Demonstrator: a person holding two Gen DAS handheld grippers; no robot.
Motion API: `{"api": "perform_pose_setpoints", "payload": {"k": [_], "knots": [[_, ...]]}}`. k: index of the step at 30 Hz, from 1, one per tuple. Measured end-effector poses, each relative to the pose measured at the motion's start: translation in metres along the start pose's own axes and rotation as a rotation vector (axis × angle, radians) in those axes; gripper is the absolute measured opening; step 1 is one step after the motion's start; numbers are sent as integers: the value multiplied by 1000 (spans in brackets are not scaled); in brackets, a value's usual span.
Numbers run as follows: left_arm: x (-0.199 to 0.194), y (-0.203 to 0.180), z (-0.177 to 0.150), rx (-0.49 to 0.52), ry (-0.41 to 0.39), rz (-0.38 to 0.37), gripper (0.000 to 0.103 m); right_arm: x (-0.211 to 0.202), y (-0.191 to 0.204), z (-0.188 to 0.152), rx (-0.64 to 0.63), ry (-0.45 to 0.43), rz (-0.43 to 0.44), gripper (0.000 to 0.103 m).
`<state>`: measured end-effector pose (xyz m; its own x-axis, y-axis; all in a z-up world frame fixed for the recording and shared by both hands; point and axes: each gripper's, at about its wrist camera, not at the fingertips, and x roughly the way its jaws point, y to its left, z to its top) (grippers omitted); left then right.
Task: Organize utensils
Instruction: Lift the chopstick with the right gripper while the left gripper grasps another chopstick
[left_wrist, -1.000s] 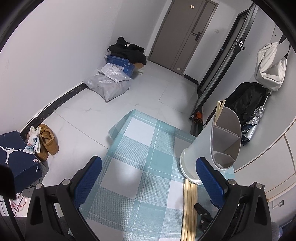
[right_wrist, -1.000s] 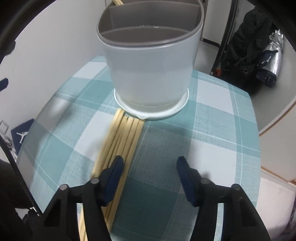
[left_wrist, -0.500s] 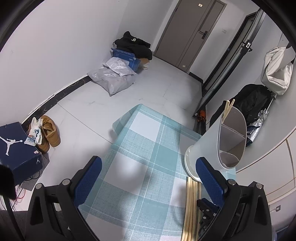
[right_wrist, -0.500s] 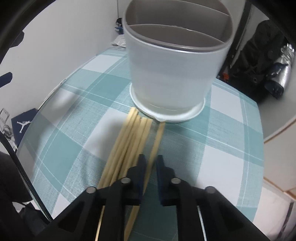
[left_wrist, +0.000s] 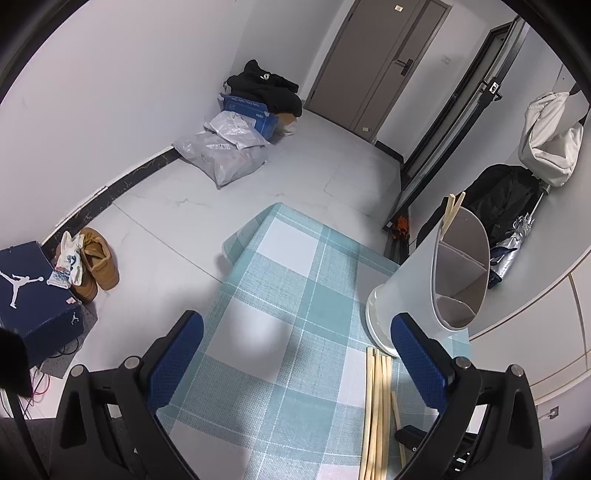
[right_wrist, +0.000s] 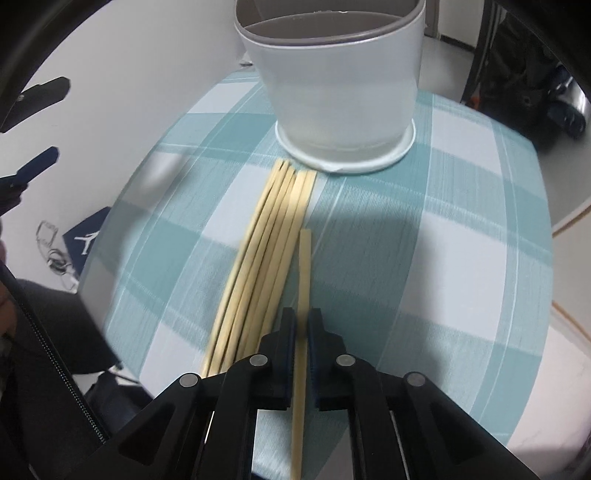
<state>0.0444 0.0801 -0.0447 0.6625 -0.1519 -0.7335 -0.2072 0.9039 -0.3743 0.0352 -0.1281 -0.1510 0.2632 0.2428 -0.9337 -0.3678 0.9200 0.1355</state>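
Several pale wooden chopsticks (right_wrist: 266, 254) lie side by side on the teal checked tablecloth (right_wrist: 461, 206), their far ends just short of a white utensil holder (right_wrist: 340, 88) with grey dividers. My right gripper (right_wrist: 302, 317) is shut on a single chopstick (right_wrist: 304, 266), drawn apart from the bundle to its right. In the left wrist view the holder (left_wrist: 417, 280) stands at the right with two chopsticks (left_wrist: 451, 212) upright in its far compartment. The bundle (left_wrist: 376, 406) lies below it. My left gripper (left_wrist: 295, 354) hangs open over the cloth, holding nothing.
The table's left edge (left_wrist: 236, 266) drops to a tiled floor with shoes (left_wrist: 96, 262), a blue shoebox (left_wrist: 29, 291) and plastic bags (left_wrist: 225, 151). Dark bags (left_wrist: 498, 203) lie past the far right edge. The right gripper's black body (left_wrist: 417, 435) shows at the bottom right.
My right gripper went from open beside the bundle to shut on one chopstick, then pulled it back from the holder, apart from the rest. The left gripper stayed open in place.
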Motion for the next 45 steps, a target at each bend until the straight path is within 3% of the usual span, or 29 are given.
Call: {"api": "perform_pose_setpoints", "payload": {"k": [4,12,17,24,31,37,40,42,45], "knots": [[2,-2,-5,10,10,10,100,2,-1,9,-24,-15,-32,12],[21,-14,-18,121,71,53,100,14,10,32,-83,-64,-61,12],[41,-29,-35,219,154,80,100,14,-3,39,-7,-97,16,6],[64,-45,-48,301,276,101,100,4,-49,42,231,-129,177,6],[74,-63,-60,392,306,124,100,-12,-99,34,457,-196,351,6],[82,-63,-70,403,355,173,100,-20,-117,28,530,-219,402,6],[85,-59,-66,385,363,206,101,-26,-118,27,523,-232,405,6],[87,-55,-64,341,381,189,100,-33,-120,22,506,-237,400,6],[87,-60,-64,360,371,192,100,-34,-110,26,473,-246,382,6]]}}
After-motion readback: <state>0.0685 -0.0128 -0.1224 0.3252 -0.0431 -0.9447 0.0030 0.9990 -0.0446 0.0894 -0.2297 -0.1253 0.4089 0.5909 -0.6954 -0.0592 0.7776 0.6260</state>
